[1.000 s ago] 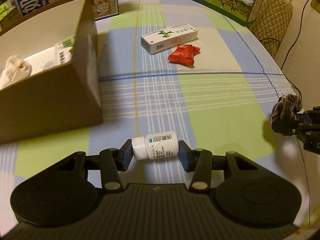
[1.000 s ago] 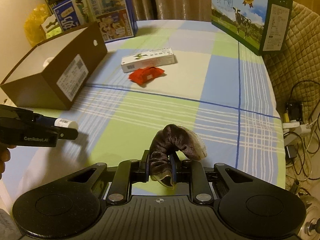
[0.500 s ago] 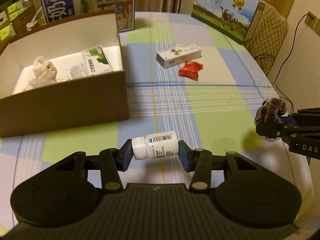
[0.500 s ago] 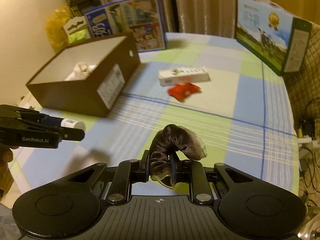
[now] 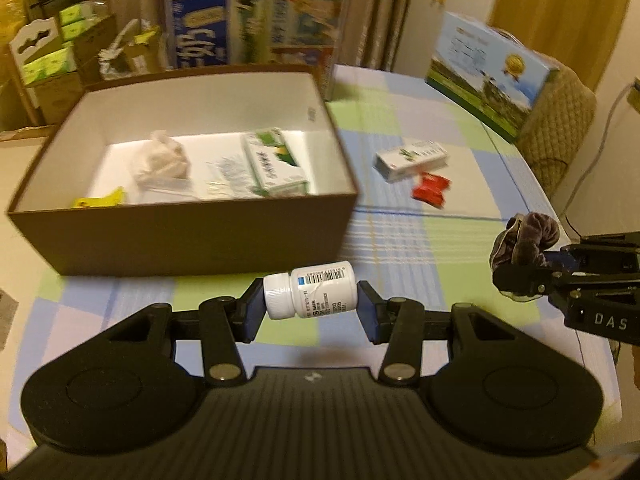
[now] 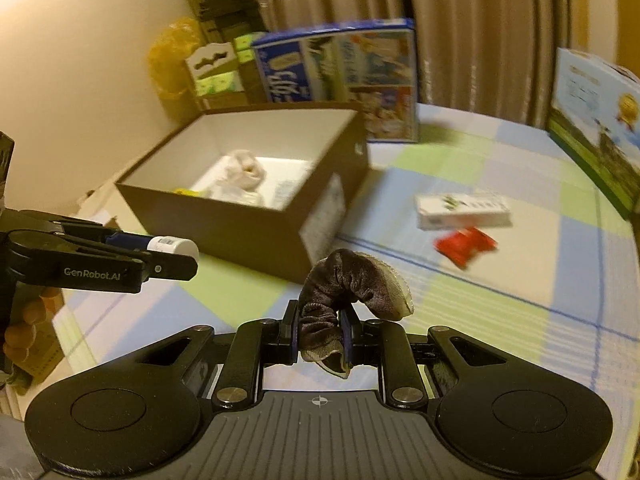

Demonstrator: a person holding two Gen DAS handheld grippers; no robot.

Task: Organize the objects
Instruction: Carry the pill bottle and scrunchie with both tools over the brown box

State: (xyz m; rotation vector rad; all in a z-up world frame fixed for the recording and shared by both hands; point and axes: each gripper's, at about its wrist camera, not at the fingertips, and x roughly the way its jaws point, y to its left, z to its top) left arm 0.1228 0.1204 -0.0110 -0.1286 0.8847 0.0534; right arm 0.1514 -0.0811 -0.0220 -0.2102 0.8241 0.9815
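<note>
Open brown box (image 5: pixel 192 236) holding a pale cloth bundle (image 5: pixel 162 160), green-white carton (image 5: pixel 274 164). Left gripper (image 5: pixel 310 308) pinching white bottle (image 5: pixel 310 295); right gripper (image 6: pixel 320 338) clamped on dark scrunchie (image 6: pixel 352 284).

A checked cloth covered the tabletop (image 5: pixel 400 240). On it stood an open brown box (image 5: pixel 192 232) — and two tall printed cartons (image 5: pixel 256 28) at the back. A white carton (image 5: pixel 412 158) lay just beside a red packet (image 5: pixel 431 189).

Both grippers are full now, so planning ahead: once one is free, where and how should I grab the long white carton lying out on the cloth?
Take the white carton across its narrow width near mid-length, coming down from above. It lies flat on the tablecloth with its long sides exposed. The red packet sits close beside one long side, so keep that finger tight to the carton.
</note>
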